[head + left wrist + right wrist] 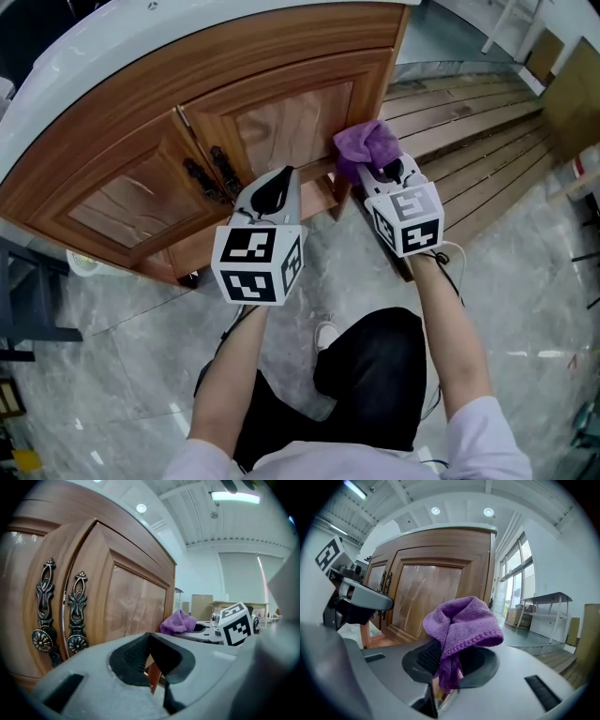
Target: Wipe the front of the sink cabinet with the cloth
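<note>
"Where is the cloth (461,620)?"

"It's bunched up in the right gripper (450,665). The jaws are clamped on its lower folds and the rest puffs out above them."

"And where is that against the cabinet (281,56)?"

"It's low on the front, by the cabinet's right-hand edge, just past the right door (291,122). From the head view the cloth looks to be up against the wood, but I can't tell whether it really touches."

"What about the left gripper (150,641)?"

"Its jaws are closed tip to tip, with nothing between them. It hangs in front of the cabinet near the middle, a little below the two dark ornate handles (77,616) where the doors meet."

"Are the doors closed?"

"Yes, both of them. The two grippers are side by side but apart, above the pale marbled floor (141,375)."
</note>
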`<state>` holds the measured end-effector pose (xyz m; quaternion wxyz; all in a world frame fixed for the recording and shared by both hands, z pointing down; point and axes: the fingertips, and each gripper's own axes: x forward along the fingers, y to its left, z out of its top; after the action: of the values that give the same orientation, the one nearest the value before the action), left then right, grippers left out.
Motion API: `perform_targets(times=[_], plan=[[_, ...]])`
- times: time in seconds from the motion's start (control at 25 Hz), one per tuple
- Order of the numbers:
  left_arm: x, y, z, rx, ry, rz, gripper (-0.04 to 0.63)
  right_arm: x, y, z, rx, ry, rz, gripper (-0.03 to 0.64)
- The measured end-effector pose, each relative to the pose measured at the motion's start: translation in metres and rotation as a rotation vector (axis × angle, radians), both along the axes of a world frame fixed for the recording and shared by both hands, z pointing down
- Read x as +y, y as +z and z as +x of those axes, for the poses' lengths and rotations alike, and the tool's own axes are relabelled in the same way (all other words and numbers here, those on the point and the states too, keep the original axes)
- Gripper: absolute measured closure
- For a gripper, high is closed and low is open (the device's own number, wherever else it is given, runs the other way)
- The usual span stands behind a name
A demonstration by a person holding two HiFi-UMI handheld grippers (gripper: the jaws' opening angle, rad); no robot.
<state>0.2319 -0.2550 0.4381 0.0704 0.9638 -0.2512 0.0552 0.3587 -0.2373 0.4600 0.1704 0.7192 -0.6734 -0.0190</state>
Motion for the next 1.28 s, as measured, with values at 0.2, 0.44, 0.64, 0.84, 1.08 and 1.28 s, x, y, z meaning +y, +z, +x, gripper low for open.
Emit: perform_targets(times=[0.2,0.44,0.64,0.84,1.08,1.28], plan=[[-0.003,-0.011,-0.001,0.007,-0.014,-0.016,0.591,0.004,-0.026,-0.024,-0.014,-0.05,0.03,0.549],[-0.005,-0.041,-0.022,0.003,-0.067,-0.092,0.591,0.009,-0.073,-0.072,-0.076,-0.128,-0.008,0.549],[0.008,-0.095,-0.044,-0.007,-0.071,-0.117,0.591,0.018,-0.122,-0.112,-0.14,-0.166,-0.059,0.549],[0.024,-0.163,-0.068,-0.021,-0.11,-0.165,0.591,0.028,-0.189,-0.139,-0.186,-0.175,-0.094,0.549],[0.056,-0.275,-0.108,-0.035,-0.153,-0.164,0.591,0.051,-0.297,-0.186,-0.266,-0.211,-0.105,0.549],[0.086,-0.356,-0.148,-0.035,-0.208,-0.152,0.591,0.073,-0.382,-0.229,-0.287,-0.253,-0.069,0.549]])
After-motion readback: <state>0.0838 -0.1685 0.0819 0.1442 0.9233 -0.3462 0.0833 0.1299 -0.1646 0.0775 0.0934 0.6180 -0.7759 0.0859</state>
